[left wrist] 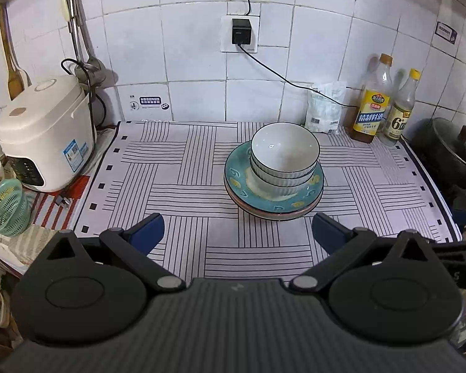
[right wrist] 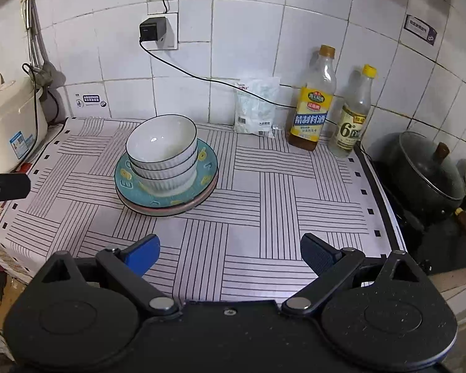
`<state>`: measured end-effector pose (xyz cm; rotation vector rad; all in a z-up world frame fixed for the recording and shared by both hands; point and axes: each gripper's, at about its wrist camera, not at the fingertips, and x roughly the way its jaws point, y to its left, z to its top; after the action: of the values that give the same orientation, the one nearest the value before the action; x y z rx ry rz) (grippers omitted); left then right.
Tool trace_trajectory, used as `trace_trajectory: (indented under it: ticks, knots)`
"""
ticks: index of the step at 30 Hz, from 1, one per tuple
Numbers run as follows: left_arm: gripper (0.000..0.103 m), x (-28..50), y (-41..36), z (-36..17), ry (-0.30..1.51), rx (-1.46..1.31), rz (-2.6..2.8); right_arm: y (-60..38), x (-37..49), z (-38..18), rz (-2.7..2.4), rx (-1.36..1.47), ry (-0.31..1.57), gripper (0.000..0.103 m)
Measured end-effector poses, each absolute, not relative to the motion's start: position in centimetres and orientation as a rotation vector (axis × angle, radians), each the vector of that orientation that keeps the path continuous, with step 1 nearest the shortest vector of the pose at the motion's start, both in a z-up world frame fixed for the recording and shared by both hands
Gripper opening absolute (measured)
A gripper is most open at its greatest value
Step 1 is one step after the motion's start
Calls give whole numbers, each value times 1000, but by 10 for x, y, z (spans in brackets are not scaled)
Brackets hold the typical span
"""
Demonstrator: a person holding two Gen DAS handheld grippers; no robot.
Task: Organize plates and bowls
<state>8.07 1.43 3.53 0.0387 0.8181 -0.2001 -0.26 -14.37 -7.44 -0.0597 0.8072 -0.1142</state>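
Three white ribbed bowls (left wrist: 284, 158) are nested on a teal patterned plate (left wrist: 242, 186), which lies on a pink plate and another beneath it, on the striped mat (left wrist: 171, 186). My left gripper (left wrist: 237, 233) is open and empty, just in front of the stack. In the right wrist view the bowls (right wrist: 163, 152) and teal plate (right wrist: 133, 188) sit left of centre. My right gripper (right wrist: 230, 253) is open and empty, to the right of the stack and nearer than it. The left gripper's edge (right wrist: 6, 186) shows at the left.
A white rice cooker (left wrist: 43, 136) and green basket (left wrist: 6, 208) stand at the left. A white bag (right wrist: 256, 105), two bottles (right wrist: 310, 102) and a cable stand at the back wall. A dark lidded pot (right wrist: 425, 171) sits on the stove at right.
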Motion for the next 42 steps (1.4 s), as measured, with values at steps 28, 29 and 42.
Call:
trace_trajectory:
  ticks: [28, 29, 42]
  knots:
    - [103, 53, 11, 40, 753, 104, -168, -141, -36, -56, -154, -15, 710, 99]
    - [103, 52, 11, 39, 754, 115, -167, -141, -36, -57, -154, -12, 710, 99]
    - [103, 50, 7, 42, 753, 98, -188, -138, -37, -60, -179, -26, 725, 99]
